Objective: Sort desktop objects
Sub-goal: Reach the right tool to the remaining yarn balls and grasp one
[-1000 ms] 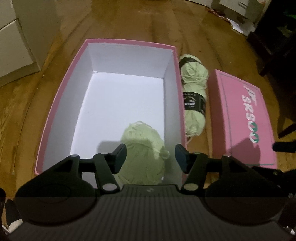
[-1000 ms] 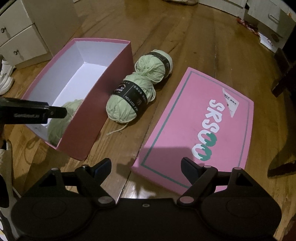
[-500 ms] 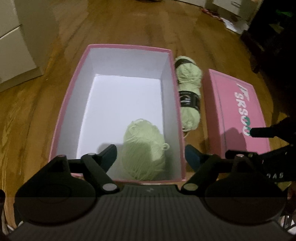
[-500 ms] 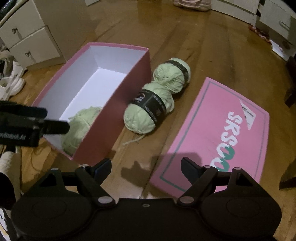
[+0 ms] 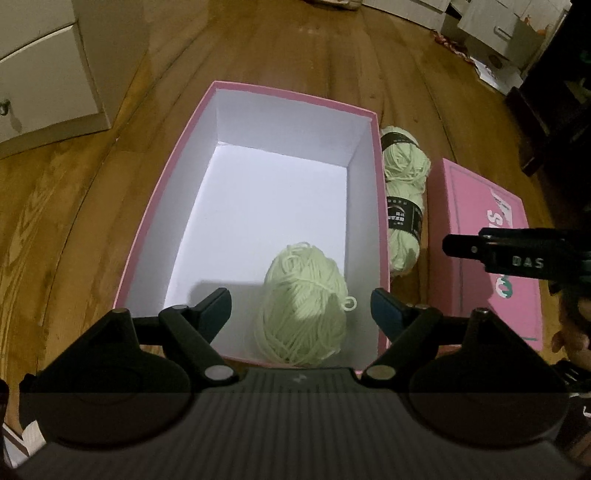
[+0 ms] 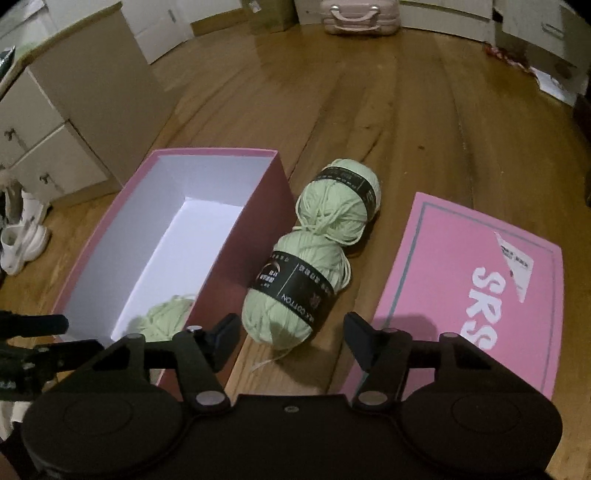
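An open pink box (image 5: 155, 206) with a white inside stands on the wooden floor. A pale green yarn ball (image 5: 301, 314) lies in its near right corner; it also shows in the right wrist view (image 6: 166, 317). My left gripper (image 5: 301, 308) is open and empty, above the ball at the box's near end. Two banded green skeins lie outside the box's right wall, the nearer (image 6: 295, 295) and the farther (image 6: 340, 199). My right gripper (image 6: 291, 338) is open and empty, just before the nearer skein. The right gripper also shows in the left wrist view (image 5: 517, 254).
The pink box lid (image 6: 480, 280) lies flat to the right of the skeins. A drawer cabinet (image 6: 74, 122) stands at the left with white shoes (image 6: 22, 240) beside it. Cardboard boxes (image 5: 491, 33) and a pink case (image 6: 356, 14) stand at the far side.
My left gripper opened wider and drew back up from the yarn ball, which stays in the box. My right gripper moved forward and left toward the nearer skein.
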A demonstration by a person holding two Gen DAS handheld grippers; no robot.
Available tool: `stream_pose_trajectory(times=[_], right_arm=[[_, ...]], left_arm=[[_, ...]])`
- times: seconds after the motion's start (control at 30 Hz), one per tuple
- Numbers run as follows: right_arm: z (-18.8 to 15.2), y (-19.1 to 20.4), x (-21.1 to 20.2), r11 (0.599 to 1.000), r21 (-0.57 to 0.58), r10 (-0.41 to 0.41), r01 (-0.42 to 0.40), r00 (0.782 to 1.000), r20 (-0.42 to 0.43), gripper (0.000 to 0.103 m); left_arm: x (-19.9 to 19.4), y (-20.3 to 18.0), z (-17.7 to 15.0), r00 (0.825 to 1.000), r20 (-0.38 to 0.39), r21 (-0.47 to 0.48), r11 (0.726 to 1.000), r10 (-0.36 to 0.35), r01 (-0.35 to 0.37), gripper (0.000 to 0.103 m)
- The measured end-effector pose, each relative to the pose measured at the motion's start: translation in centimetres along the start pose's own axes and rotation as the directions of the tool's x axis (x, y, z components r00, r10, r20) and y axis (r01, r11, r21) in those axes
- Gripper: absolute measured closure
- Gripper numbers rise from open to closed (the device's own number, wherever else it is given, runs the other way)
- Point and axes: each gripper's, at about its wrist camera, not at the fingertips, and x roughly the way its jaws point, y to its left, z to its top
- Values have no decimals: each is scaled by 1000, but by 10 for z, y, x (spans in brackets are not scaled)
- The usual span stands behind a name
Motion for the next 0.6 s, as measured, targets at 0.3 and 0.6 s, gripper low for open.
stream_pose_trajectory(times=[0.3, 0.6], right_arm=[[10, -21, 39, 980, 200, 21, -8, 998, -61, 30], [8, -52, 67, 895, 439, 114, -74, 991, -66, 29]], left_arm=[[10, 16, 0, 1000, 3, -144, 989, 23, -22, 20], [10, 25, 0, 999, -5, -183, 982, 39, -39, 20]])
